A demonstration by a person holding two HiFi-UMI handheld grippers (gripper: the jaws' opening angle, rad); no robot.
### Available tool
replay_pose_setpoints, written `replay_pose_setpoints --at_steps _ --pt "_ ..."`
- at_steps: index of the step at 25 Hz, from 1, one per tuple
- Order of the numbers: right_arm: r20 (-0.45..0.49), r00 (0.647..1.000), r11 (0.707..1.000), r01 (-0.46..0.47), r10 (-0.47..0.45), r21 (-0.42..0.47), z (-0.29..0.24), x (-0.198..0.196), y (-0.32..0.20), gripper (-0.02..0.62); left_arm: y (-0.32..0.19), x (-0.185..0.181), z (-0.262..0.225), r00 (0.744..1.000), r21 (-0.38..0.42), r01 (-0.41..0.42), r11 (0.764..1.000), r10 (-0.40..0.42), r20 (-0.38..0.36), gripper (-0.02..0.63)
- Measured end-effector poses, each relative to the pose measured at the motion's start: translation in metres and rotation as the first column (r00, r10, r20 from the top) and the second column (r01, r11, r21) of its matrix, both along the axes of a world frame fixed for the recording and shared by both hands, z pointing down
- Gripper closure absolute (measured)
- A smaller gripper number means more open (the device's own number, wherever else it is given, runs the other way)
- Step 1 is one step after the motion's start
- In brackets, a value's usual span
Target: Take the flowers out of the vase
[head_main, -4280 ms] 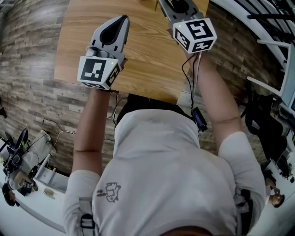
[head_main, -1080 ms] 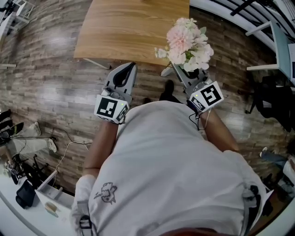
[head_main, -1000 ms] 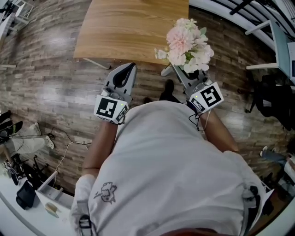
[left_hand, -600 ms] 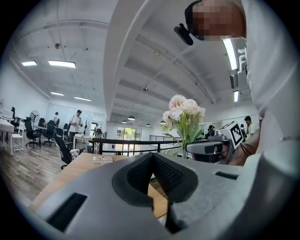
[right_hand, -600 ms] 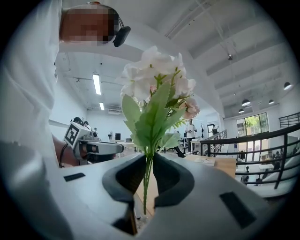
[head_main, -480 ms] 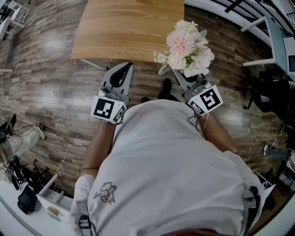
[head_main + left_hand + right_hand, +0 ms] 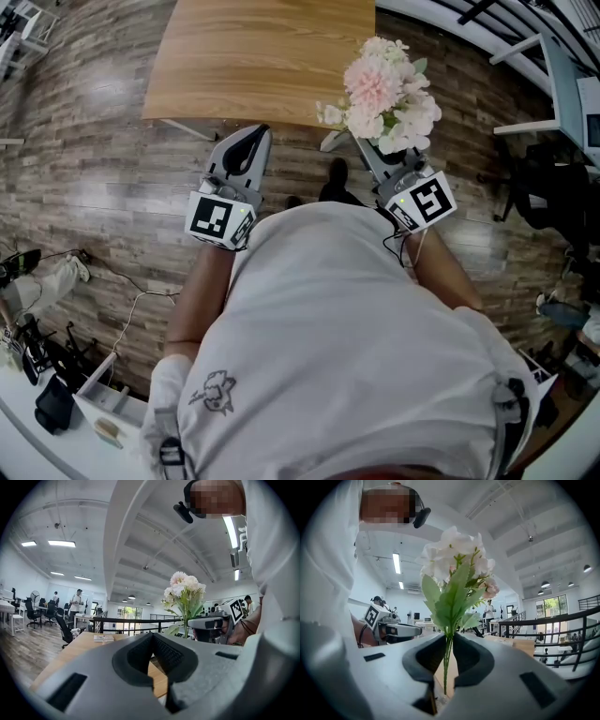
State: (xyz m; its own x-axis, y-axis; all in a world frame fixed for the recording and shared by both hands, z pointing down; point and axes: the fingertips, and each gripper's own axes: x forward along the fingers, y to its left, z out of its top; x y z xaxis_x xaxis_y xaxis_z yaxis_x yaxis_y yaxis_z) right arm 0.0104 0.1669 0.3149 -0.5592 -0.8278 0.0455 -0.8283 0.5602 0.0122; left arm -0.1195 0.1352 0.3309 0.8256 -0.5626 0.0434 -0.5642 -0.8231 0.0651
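The right gripper (image 7: 450, 638) is clamping the stems of the flowers (image 7: 384, 89), holding them upright by the table's (image 7: 253, 56) near right corner. The left gripper (image 7: 152, 637) is hovering alongside, jaws seemingly pressed together on nothing.

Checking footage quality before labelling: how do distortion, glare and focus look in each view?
Head view: sharp, evenly lit, edges bowed. Left gripper view: heavy fisheye, black corners, ceiling lights glaring. Right gripper view: same fisheye, flowers pale against the bright ceiling.
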Motion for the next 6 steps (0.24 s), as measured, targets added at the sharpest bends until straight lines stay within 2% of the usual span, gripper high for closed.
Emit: replay_pose_setpoints --at_steps 6 --pt "0.000 1.000 1.000 0.012 -0.012 -0.004 0.000 0.003 -0.012 0.543 -0.012 0.002 0.000 1.000 -0.015 0.015 1.000 -0.015 0.000 0.601"
